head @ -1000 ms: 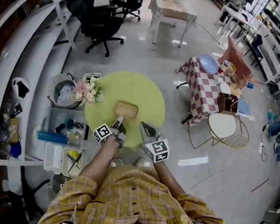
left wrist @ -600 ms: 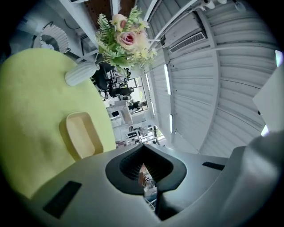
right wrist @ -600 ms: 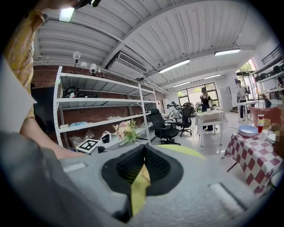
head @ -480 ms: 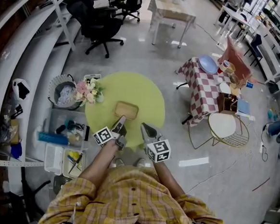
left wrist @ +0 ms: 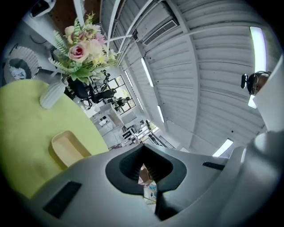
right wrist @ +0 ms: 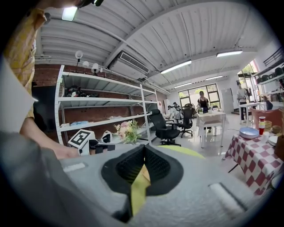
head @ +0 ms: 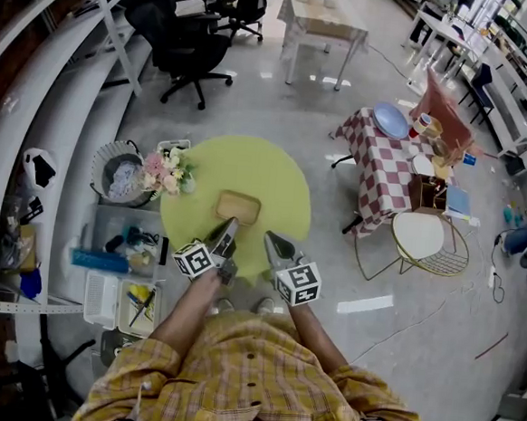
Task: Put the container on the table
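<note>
The container (head: pixel 237 207) lies flat on the green worktop (head: pixel 275 174), just beyond my left gripper (head: pixel 225 234) and right gripper (head: pixel 273 244). Both pairs of jaws are together, holding nothing. I judge the placing done; I'd draw back straight, without nudging it.

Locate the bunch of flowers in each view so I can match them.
Head view: flowers at the green table's left edge.
Left gripper view: upper left, above the table.
Right gripper view: centre, left of the table.
Shared landmark: the green table.
</note>
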{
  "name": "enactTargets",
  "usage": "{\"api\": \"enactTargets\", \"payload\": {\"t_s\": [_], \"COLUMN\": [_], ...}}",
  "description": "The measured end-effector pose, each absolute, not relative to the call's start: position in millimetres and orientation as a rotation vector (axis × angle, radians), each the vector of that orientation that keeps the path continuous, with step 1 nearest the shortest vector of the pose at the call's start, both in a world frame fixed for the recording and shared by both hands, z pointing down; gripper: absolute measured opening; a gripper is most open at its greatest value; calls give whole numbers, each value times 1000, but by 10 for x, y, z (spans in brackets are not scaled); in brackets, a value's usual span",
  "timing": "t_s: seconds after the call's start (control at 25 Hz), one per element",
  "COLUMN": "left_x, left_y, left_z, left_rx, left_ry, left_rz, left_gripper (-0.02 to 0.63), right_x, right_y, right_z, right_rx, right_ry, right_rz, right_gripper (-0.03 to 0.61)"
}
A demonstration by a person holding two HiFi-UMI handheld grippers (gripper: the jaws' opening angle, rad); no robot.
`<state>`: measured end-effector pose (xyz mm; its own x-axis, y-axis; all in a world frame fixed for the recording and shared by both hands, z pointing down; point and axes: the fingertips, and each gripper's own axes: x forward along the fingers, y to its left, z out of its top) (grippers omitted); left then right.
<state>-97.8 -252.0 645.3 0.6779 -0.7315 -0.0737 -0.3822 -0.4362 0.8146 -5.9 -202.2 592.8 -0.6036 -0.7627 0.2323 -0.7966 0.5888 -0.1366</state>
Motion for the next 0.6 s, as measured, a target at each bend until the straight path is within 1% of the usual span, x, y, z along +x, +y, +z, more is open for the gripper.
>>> {"api": "enactTargets", "payload": {"t_s": [0.6], "left_x": [-836], "left_y": [-2387], "left_z": [6252], "left_rx": [2327], "left_ry": [-908], "left_rz": [-323], "left_gripper": [5], "right_x": [-58], "right_y": [-2053], "right_z": [5944], "right_rx": [1316], "right_ry": [-2683], "right_rz": [355], "right_gripper": [-2]}}
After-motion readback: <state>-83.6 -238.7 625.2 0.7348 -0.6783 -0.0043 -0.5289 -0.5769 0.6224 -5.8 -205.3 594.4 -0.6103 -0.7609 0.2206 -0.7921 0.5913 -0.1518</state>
